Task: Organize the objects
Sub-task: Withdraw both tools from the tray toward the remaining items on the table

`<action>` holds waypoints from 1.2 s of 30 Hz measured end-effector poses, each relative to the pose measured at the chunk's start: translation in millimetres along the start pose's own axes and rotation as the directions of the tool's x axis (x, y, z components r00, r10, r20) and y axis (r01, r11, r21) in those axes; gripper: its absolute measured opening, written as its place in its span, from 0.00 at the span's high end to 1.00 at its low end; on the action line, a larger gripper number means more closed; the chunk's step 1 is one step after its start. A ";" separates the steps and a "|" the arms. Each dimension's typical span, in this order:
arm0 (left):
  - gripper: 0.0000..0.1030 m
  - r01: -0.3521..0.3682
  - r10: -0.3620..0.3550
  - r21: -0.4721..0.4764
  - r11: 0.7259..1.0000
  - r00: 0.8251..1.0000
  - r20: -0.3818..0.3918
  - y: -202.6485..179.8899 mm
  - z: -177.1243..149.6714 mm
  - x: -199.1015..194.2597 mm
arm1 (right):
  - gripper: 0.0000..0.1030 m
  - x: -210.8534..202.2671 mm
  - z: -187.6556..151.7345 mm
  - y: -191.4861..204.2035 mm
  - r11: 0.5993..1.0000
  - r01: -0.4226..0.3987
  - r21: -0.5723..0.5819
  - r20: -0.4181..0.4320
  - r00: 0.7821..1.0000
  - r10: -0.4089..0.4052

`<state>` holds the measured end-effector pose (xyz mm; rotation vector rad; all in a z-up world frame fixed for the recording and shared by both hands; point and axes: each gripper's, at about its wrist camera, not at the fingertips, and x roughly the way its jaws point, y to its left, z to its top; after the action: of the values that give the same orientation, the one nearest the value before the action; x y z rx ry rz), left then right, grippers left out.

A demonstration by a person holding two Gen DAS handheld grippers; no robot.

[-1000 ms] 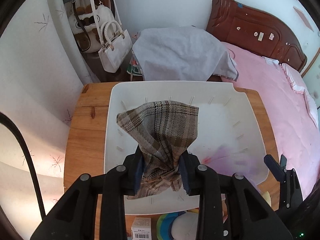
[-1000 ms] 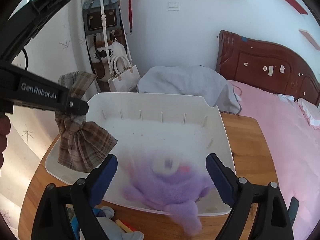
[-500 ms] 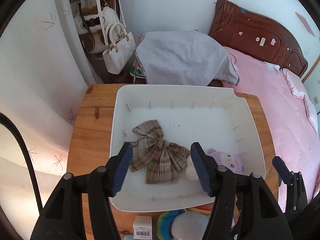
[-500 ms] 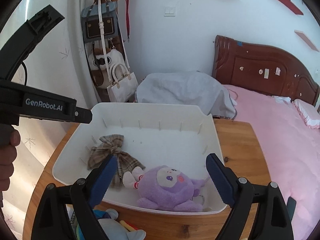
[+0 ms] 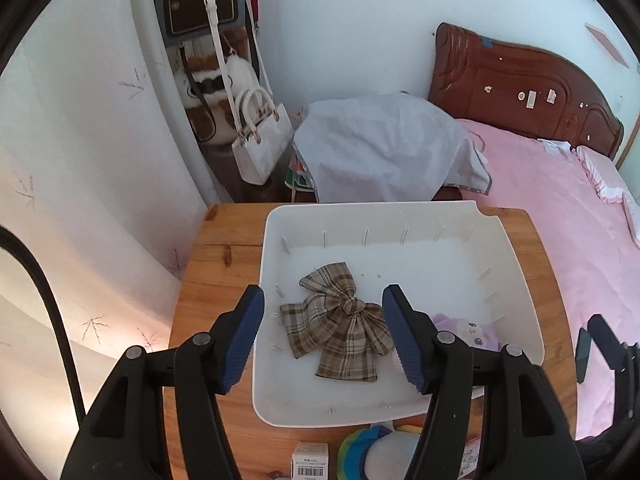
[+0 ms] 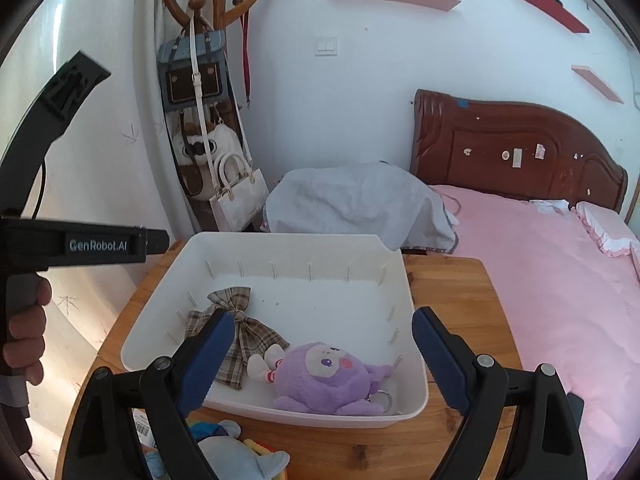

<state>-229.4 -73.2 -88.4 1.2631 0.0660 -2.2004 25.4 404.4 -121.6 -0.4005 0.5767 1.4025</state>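
A brown plaid bow (image 5: 340,320) lies flat on the floor of the white plastic bin (image 5: 376,210). My left gripper (image 5: 323,292) hangs above it, open, with nothing between its blue pads. A purple plush toy (image 6: 324,380) lies at the bin's near right corner, beside the bow (image 6: 256,332). My right gripper (image 6: 324,316) stands wide open above the bin's (image 6: 280,240) near edge and holds nothing. In the right wrist view the left gripper (image 6: 160,242) shows from the side, with a hand (image 6: 24,332) on its grip.
The bin sits on a round wooden table (image 5: 216,264). In front of it lie a blue plush with rainbow parts (image 6: 240,456) and a small barcoded box (image 5: 309,458). Behind are a grey cloth-covered heap (image 5: 384,152), hanging handbags (image 5: 260,140) and a pink bed (image 5: 560,200).
The left gripper opened and let go of the plaid bow, which dropped flat into the bin. The purple plush came to rest beside it. Both grippers rose and drew back.
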 end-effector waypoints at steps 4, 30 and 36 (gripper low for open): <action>0.36 -0.010 0.010 -0.017 1.000 1.000 0.011 -1.7 -3.5 -10.9 | 0.12 -14.5 1.8 -5.7 1.000 0.016 -0.004 0.017 1.000 -0.016; 0.31 -0.102 0.102 -0.007 0.995 0.995 0.010 -53.6 -71.0 -90.5 | 0.11 -90.9 -39.0 -43.9 0.991 -0.115 -0.072 -0.035 0.993 0.113; 0.31 -0.106 0.106 0.000 0.994 0.994 -0.036 -64.1 -98.2 -93.8 | 0.11 -99.2 -59.1 -48.1 0.986 -0.131 -0.100 -0.076 0.989 0.124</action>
<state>-151.8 55.3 -82.5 1.2754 0.0147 -2.0868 58.0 284.0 -113.3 -0.5049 0.5951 1.5513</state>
